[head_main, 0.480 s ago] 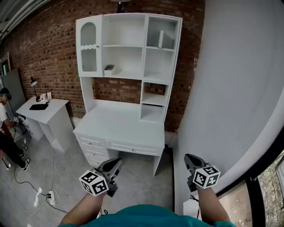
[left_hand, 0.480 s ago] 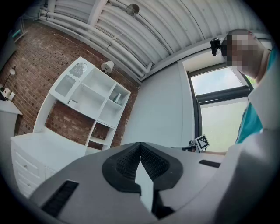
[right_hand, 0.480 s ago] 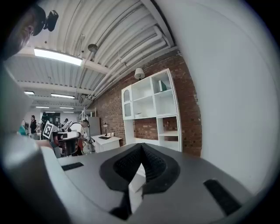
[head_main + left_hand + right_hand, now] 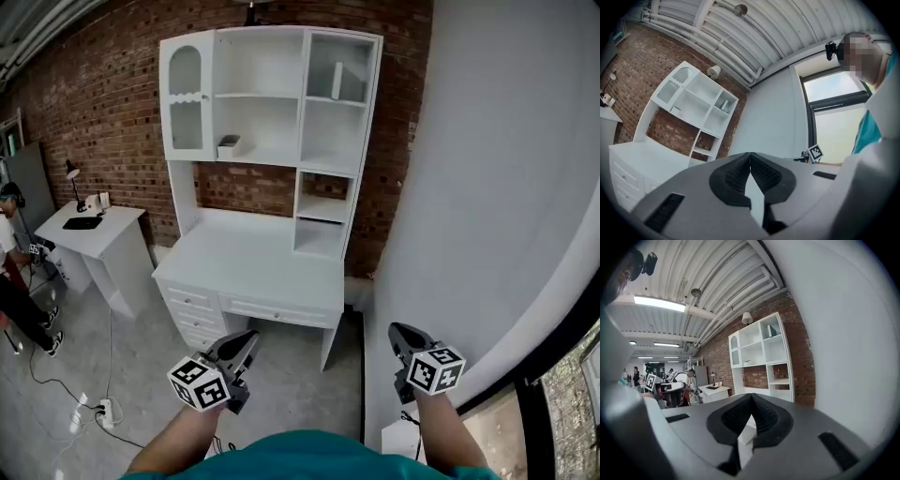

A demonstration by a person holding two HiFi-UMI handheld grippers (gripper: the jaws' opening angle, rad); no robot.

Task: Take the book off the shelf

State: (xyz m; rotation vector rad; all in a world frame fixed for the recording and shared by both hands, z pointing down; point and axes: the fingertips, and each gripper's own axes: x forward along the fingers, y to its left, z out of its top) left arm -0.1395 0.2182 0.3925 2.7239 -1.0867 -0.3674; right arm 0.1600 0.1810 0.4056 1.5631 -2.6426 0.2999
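Left gripper [image 4: 247,337] and right gripper [image 4: 397,330] hang low before the white shelf [image 4: 302,103], each with its jaws clenched on nothing. What appears to be the book [image 4: 338,82] stands upright in the top right compartment, well ahead of and above both jaws, beyond the bench [image 4: 253,267].

Both bare forearms reach forward from the lower edge of the head view, held apart at about shoulder width. The left forearm [image 4: 176,442] carries the left gripper [image 4: 248,335], which is angled inward toward the middle and tipped slightly upward. Its ribbed pads [image 4: 736,174] are pressed together with nothing between them. The right forearm [image 4: 452,439] carries the right gripper [image 4: 397,329], which points ahead and a little downward. Its pads [image 4: 736,416] also meet at the tip and are empty. A marker cube [image 4: 199,383] sits behind each gripper's jaws.
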